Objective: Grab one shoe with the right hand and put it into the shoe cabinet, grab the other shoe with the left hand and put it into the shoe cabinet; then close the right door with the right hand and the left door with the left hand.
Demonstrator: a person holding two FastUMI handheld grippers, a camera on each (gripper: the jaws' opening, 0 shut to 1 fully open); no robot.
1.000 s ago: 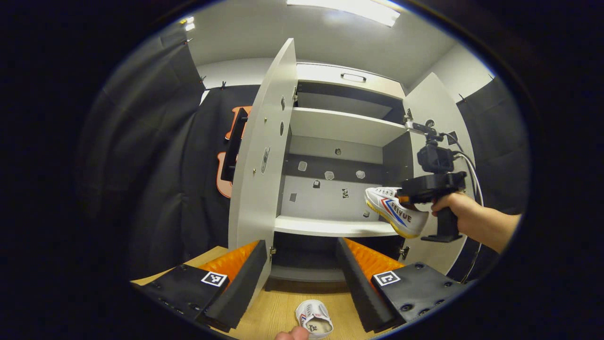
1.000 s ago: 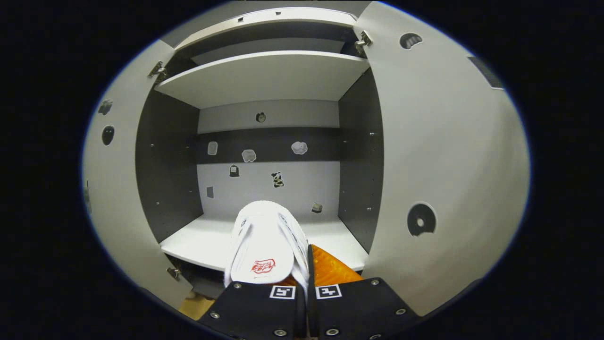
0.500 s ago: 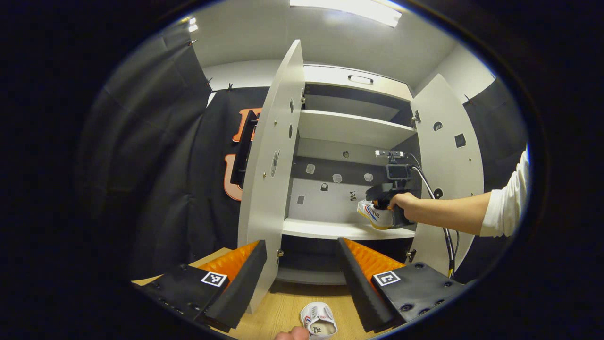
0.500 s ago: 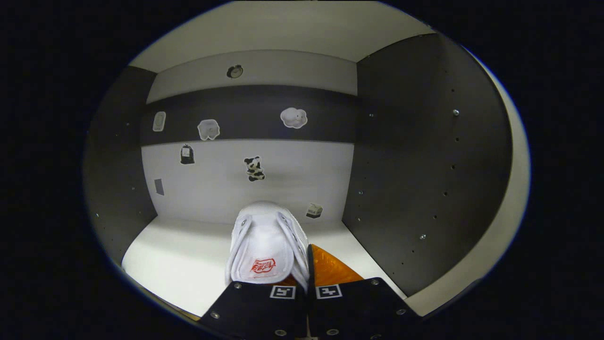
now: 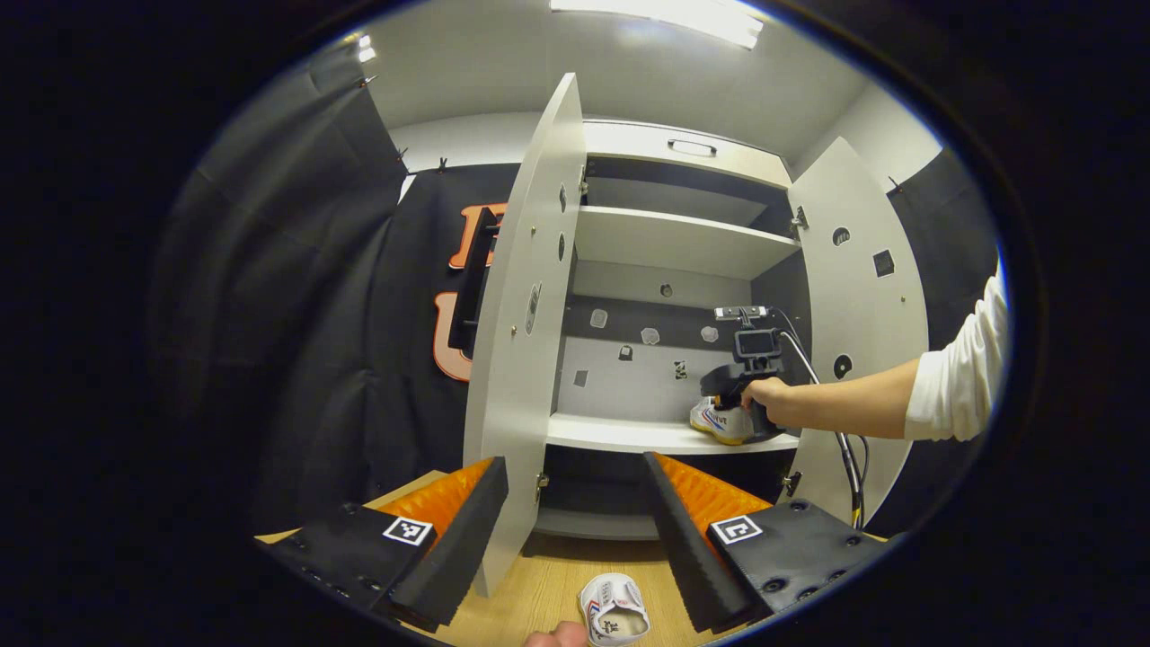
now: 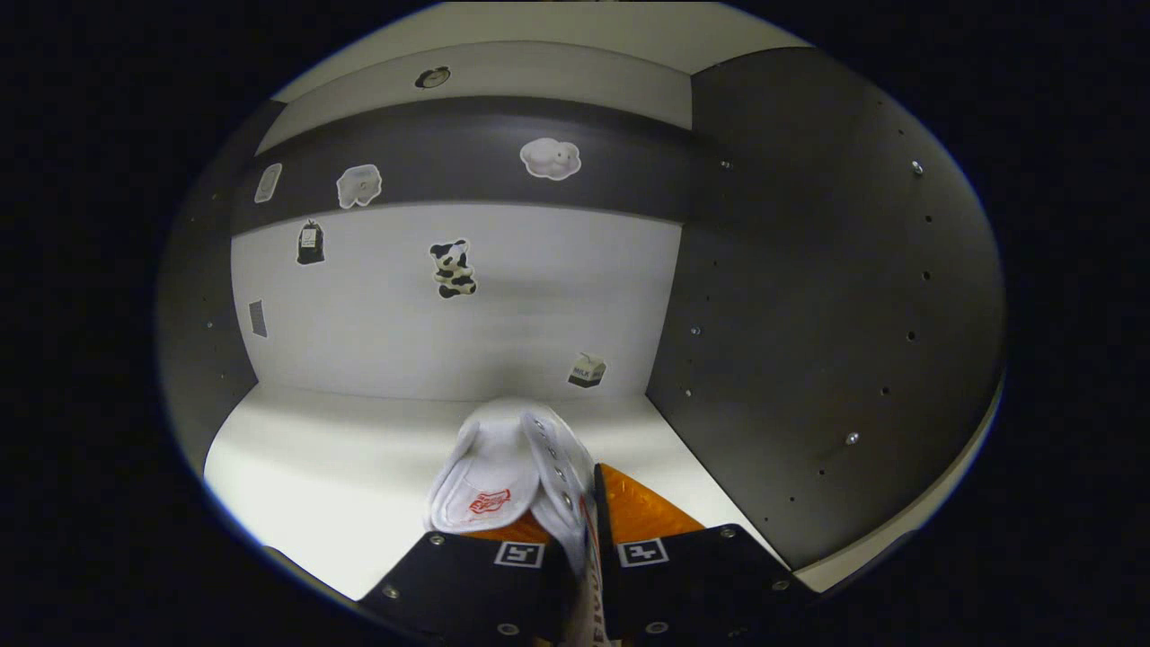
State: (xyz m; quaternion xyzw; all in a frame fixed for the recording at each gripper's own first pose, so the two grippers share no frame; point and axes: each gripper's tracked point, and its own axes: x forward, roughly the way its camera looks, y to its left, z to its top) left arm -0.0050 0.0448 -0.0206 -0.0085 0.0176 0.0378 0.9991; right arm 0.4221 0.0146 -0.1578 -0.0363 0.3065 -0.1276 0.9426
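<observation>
White canvas with red and blue side stripes and a yellow sole edge: that is the first shoe [image 6: 508,476], which sits low on the middle shelf [image 5: 647,436] of the shoe cabinet [image 5: 683,243], near the right inner wall. The right gripper [image 6: 588,539] is clenched on it, one finger on each side of the shoe's collar, with the tongue and its red logo just ahead of the fingers. In the left gripper view the same shoe [image 5: 719,420] shows on the shelf's right end, with a hand [image 5: 771,400] on the gripper's handle and a white sleeve [image 5: 957,377] farther back.

The second shoe [image 5: 615,609] lies on the wooden floor [image 5: 539,589] in front of the cabinet, opening upward, between and below the left gripper [image 5: 575,503] fingers. That gripper's jaws are spread wide and grasp nothing.

Both doors stand open: the left door [image 5: 526,323] edge-on toward the camera, the right door [image 5: 862,296] swung out beyond the arm. Small stickers [image 6: 454,268] dot the cabinet's back panel
</observation>
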